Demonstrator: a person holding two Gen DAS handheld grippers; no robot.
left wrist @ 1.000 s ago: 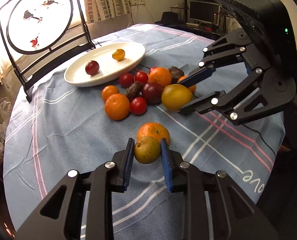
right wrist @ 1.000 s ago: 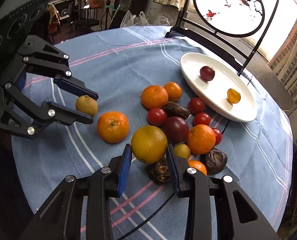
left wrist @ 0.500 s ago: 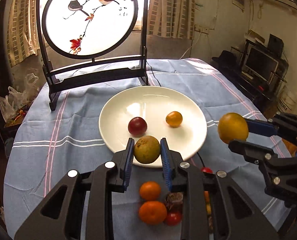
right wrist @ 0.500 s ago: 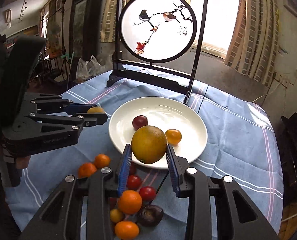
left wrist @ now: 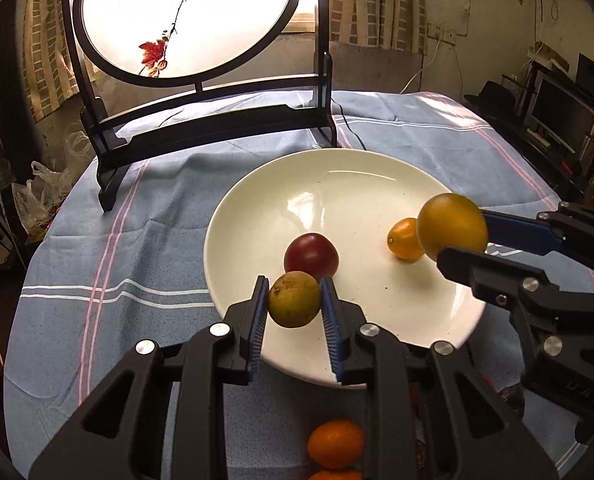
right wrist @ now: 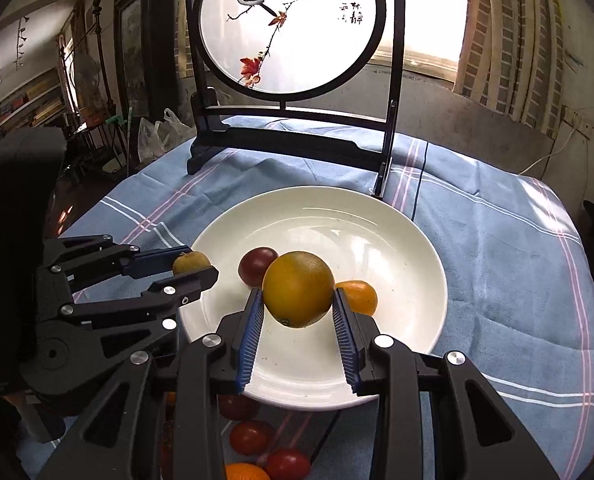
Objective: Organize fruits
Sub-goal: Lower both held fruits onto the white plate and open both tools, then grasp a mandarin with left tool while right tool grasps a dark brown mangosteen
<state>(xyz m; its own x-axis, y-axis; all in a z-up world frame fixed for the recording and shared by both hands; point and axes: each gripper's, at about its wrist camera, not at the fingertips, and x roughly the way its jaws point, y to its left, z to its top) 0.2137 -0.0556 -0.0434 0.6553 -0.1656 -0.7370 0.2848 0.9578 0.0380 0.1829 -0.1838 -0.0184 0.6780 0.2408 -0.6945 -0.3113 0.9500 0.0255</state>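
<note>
Since both grippers carry fruit above the white plate (left wrist: 257, 216), the relation that matters is what lies under and ahead of each pair of jaws. In the left wrist view, the left gripper (left wrist: 293, 300) is clamped on a small greenish-brown fruit (left wrist: 293, 300), pinched side to side between the blue pads; the fruit is near round, so no long axis to speak of, though a small dimple faces up and left. Just beyond the jaw tips, nearly touching in this view, sits the dark red fruit (left wrist: 311, 256) on the plate; bare plate lies below. The right gripper (left wrist: 469, 240) enters from the right, closed on a large yellow-orange fruit (left wrist: 451, 228), with a small orange fruit (left wrist: 405, 239) just behind it.

In the right wrist view, the right gripper's jaws grip that large fruit across its width, its stem end turned down toward the camera. The small orange fruit lies just right of the jaws, the red one ahead-left. I judge a straight release risks bumping these neighbours. More loose fruit lies on the cloth under the jaws.
</note>
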